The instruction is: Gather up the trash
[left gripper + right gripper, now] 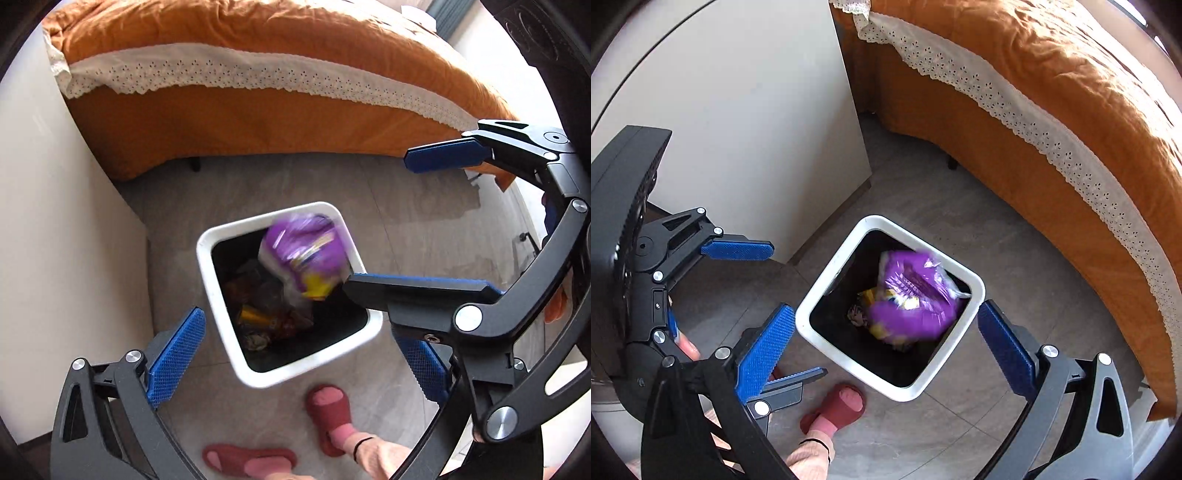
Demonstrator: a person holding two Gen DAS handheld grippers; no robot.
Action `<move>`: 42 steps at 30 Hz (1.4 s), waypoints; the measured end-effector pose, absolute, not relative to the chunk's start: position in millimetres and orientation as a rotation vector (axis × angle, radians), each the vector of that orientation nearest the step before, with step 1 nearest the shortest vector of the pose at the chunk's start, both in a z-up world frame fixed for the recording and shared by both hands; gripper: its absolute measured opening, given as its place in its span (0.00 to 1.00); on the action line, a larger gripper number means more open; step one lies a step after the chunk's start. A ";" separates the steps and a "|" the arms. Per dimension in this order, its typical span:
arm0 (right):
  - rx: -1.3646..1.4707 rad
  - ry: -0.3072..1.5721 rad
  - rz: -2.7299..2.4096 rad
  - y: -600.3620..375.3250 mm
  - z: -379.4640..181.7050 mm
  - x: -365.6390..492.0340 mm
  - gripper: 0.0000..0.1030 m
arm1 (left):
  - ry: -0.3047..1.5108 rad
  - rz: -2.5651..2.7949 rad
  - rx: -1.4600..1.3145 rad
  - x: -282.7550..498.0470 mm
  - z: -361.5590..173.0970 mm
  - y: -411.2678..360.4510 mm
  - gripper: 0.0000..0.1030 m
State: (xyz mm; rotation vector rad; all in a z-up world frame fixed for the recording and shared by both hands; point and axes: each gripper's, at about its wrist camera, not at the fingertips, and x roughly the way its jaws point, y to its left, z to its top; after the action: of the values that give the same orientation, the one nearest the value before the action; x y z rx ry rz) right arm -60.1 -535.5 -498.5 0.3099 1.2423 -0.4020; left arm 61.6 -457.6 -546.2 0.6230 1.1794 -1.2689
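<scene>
Below both your tools: white bin [221, 306], open top, wrappers inside. Purple snack bag [912, 295] blurred at the bin mouth, apart from all pads, prob. dropping in. Left gripper [303, 360] wide, empty. Right gripper [886, 350] wide, empty. Bag's long axis unclear (blur). Neither tool clearly nearer; bin sits betw. each one's fingers.

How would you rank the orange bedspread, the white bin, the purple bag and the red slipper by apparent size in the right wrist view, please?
1. orange bedspread
2. white bin
3. purple bag, motion-blurred
4. red slipper, partly hidden
</scene>
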 end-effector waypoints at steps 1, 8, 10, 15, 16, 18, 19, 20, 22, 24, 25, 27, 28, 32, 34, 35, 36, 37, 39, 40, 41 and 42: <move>0.313 1.235 -0.403 -534.7 -495.7 -60.3 0.96 | 1.177 -1.269 0.623 60.1 -542.8 -455.0 0.96; 0.302 1.194 -0.417 -534.9 -467.5 -56.0 0.96 | 1.138 -1.262 0.621 62.3 -514.0 -449.9 0.96; 0.304 1.177 -0.428 -532.1 -453.9 -58.1 0.96 | 1.116 -1.259 0.616 61.9 -500.3 -445.5 0.96; 0.306 1.126 -0.448 -522.4 -412.9 -65.1 0.96 | 1.059 -1.227 0.586 62.7 -452.5 -431.6 0.96; 0.309 1.110 -0.450 -519.5 -400.4 -67.3 0.96 | 1.049 -1.219 0.580 62.8 -443.7 -429.2 0.96; 0.305 1.082 -0.452 -513.1 -378.8 -70.4 0.96 | 1.020 -1.201 0.565 62.1 -417.5 -422.3 0.96; 0.303 1.069 -0.452 -509.6 -369.3 -71.7 0.96 | 1.009 -1.192 0.560 61.5 -406.8 -419.4 0.96; 0.300 1.046 -0.455 -505.1 -354.2 -73.7 0.96 | 0.996 -1.180 0.546 61.0 -392.1 -416.1 0.96; 0.293 0.996 -0.462 -497.4 -325.0 -77.5 0.96 | 0.976 -1.163 0.518 59.6 -364.5 -411.5 0.96; 0.288 0.952 -0.464 -493.3 -298.6 -80.0 0.96 | 0.948 -1.143 0.498 59.5 -340.0 -406.9 0.96; 0.282 0.929 -0.465 -490.8 -284.0 -81.4 0.96 | 0.931 -1.134 0.482 58.9 -323.6 -403.1 0.96; 0.271 0.886 -0.463 -488.4 -260.6 -82.8 0.96 | 0.912 -1.117 0.451 58.6 -298.6 -397.0 0.96; 0.263 0.864 -0.457 -486.6 -246.1 -83.4 0.96 | 0.903 -1.109 0.442 58.3 -288.4 -394.9 0.96; 0.233 0.795 -0.439 -482.3 -203.7 -84.6 0.96 | 0.837 -1.053 0.419 58.1 -239.6 -382.3 0.96; 0.217 0.750 -0.421 -478.6 -181.7 -83.6 0.96 | 0.815 -1.018 0.396 59.2 -218.5 -374.0 0.96; 0.211 0.732 -0.412 -476.7 -175.2 -83.3 0.96 | 0.804 -0.993 0.381 60.2 -206.0 -368.3 0.96; 0.207 0.718 -0.398 -474.9 -168.1 -81.5 0.96 | 0.792 -0.968 0.369 60.8 -197.1 -363.6 0.96; 0.203 0.706 -0.385 -473.3 -161.8 -79.4 0.96 | 0.780 -0.941 0.356 61.4 -189.4 -358.2 0.96; 0.188 0.673 -0.355 -466.7 -148.1 -72.7 0.96 | 0.762 -0.896 0.326 62.4 -172.6 -344.2 0.96; 0.185 0.663 -0.343 -463.1 -143.1 -70.1 0.96 | 0.750 -0.873 0.320 63.2 -166.1 -338.4 0.96; 0.186 0.648 -0.322 -457.3 -135.9 -66.1 0.96 | 0.738 -0.842 0.313 64.9 -157.7 -329.6 0.96; 0.188 0.636 -0.305 -453.9 -130.6 -62.1 0.96 | 0.731 -0.821 0.308 65.4 -151.0 -323.2 0.96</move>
State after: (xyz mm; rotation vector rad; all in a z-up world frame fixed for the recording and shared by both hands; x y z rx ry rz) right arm -62.1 -453.9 -130.6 0.1876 0.6358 -0.3051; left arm 65.4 -323.2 -151.0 0.3083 0.7314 -0.8210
